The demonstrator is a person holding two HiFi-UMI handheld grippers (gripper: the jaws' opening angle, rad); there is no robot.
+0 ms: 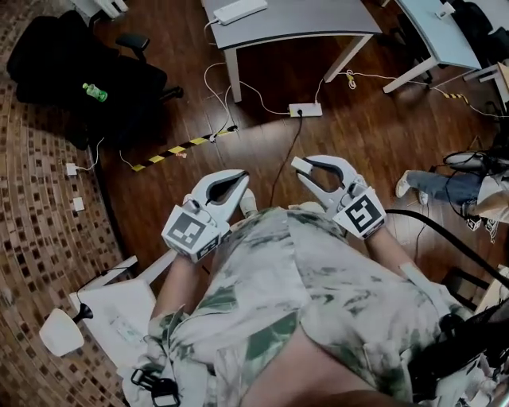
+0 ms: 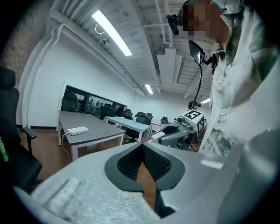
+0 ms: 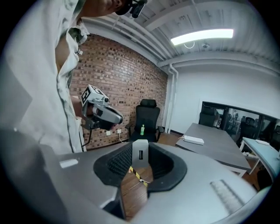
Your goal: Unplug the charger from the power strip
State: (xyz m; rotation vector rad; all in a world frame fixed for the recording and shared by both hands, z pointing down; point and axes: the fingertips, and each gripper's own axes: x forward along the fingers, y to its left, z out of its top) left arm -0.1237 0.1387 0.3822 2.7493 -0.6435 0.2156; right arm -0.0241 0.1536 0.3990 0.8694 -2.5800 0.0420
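Note:
The white power strip (image 1: 305, 110) lies on the wooden floor under a grey desk, with a black cable (image 1: 280, 163) running from it toward me. My right gripper (image 1: 301, 164) is held up near my chest, shut on a small white charger (image 3: 140, 154) whose USB port faces the camera. My left gripper (image 1: 241, 176) hovers beside it at the left, its tips together and nothing between them (image 2: 142, 146). Each gripper view shows the other gripper: the right gripper (image 2: 175, 133) and the left gripper (image 3: 103, 111). Both are well above the strip.
A grey desk (image 1: 294, 20) with a white box (image 1: 238, 9) stands at the back. A black office chair (image 1: 79, 71) holding a green bottle (image 1: 95, 92) is at the far left. Yellow-black tape (image 1: 179, 149) and white cables cross the floor. Another person's shoe (image 1: 406, 184) is at the right.

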